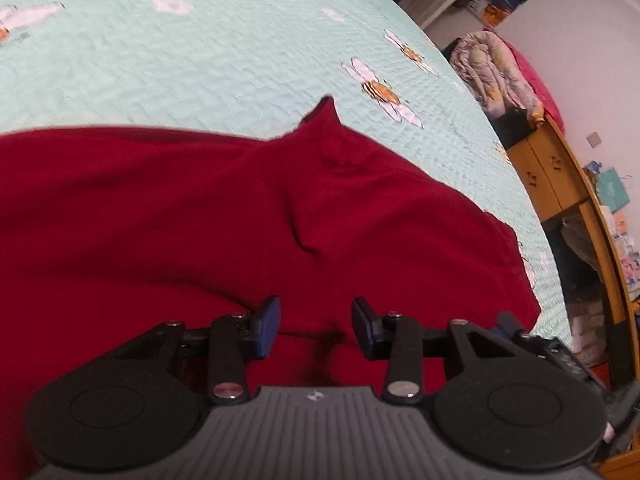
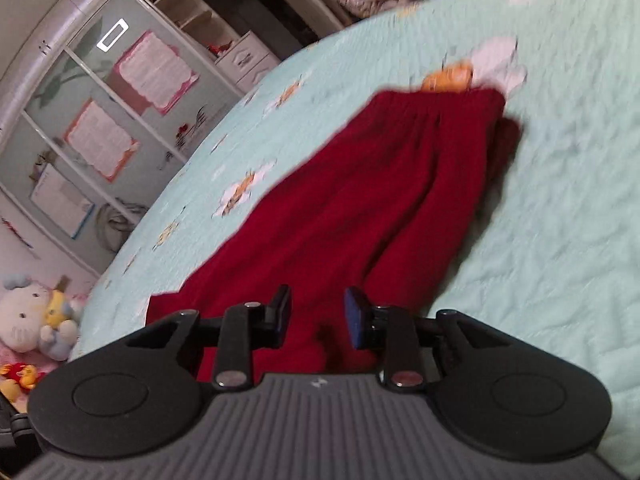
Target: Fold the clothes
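Note:
A dark red garment point(image 1: 200, 216) lies spread on a mint-green quilted bedspread point(image 1: 200, 60) printed with bees and flowers. In the left wrist view it fills the lower half, with a pointed corner point(image 1: 326, 106) sticking up at its far edge. My left gripper point(image 1: 316, 326) hovers open just above the red cloth, nothing between its blue pads. In the right wrist view the same red garment point(image 2: 380, 200) stretches away as a long band to a gathered far end point(image 2: 444, 98). My right gripper point(image 2: 318, 316) is open over its near end, holding nothing.
A wooden cabinet point(image 1: 548, 176) with bundled bedding point(image 1: 496, 72) on top stands beyond the bed's right edge. In the right wrist view, a white glass-door cabinet point(image 2: 100, 120) and plush toys point(image 2: 36, 316) sit off the bed's left side. Bare bedspread point(image 2: 560, 200) extends to the right.

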Action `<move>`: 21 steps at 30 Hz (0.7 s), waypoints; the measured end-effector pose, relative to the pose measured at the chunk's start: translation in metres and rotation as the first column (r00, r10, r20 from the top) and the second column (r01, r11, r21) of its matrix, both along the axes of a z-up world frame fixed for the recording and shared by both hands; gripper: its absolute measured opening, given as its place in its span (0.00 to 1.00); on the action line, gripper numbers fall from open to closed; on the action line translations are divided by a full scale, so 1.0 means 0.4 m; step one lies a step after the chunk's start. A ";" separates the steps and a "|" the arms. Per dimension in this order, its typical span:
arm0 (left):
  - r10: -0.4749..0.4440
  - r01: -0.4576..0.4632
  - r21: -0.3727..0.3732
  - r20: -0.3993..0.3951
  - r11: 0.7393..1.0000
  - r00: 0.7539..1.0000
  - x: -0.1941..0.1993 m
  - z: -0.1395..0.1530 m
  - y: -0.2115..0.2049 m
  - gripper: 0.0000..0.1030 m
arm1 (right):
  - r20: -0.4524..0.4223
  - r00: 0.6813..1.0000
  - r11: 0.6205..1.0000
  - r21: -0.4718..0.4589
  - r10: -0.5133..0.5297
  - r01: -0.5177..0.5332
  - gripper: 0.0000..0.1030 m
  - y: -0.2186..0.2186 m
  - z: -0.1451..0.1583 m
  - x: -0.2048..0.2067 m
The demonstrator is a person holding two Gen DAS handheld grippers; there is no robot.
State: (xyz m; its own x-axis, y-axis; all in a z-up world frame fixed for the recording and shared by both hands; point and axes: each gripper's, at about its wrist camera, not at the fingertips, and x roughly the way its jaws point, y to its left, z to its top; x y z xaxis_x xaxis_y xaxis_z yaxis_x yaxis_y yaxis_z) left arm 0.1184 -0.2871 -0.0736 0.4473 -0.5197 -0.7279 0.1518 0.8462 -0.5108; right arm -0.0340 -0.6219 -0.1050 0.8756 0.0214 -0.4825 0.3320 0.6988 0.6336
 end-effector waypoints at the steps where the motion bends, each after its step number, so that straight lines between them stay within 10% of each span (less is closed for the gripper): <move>1: -0.001 0.001 0.004 0.018 1.000 1.000 -0.013 0.012 0.002 0.42 | 0.025 1.000 1.000 0.009 0.016 -0.016 0.31 0.006 0.012 -0.005; 6: 0.049 -0.049 0.005 0.007 0.999 0.999 -0.074 -0.008 0.078 0.46 | 0.049 0.981 0.982 0.030 0.187 -0.189 0.31 0.113 0.018 -0.001; 11: 0.081 -0.081 -0.037 -0.022 0.996 0.997 -0.083 -0.037 0.150 0.25 | -0.061 0.966 0.968 -0.013 0.251 -0.252 0.29 0.168 -0.049 0.035; 21: 0.142 -0.143 -0.050 -0.019 0.988 0.990 -0.127 0.005 0.220 0.43 | -0.011 0.942 0.934 -0.128 0.335 -0.334 0.32 0.292 0.063 0.014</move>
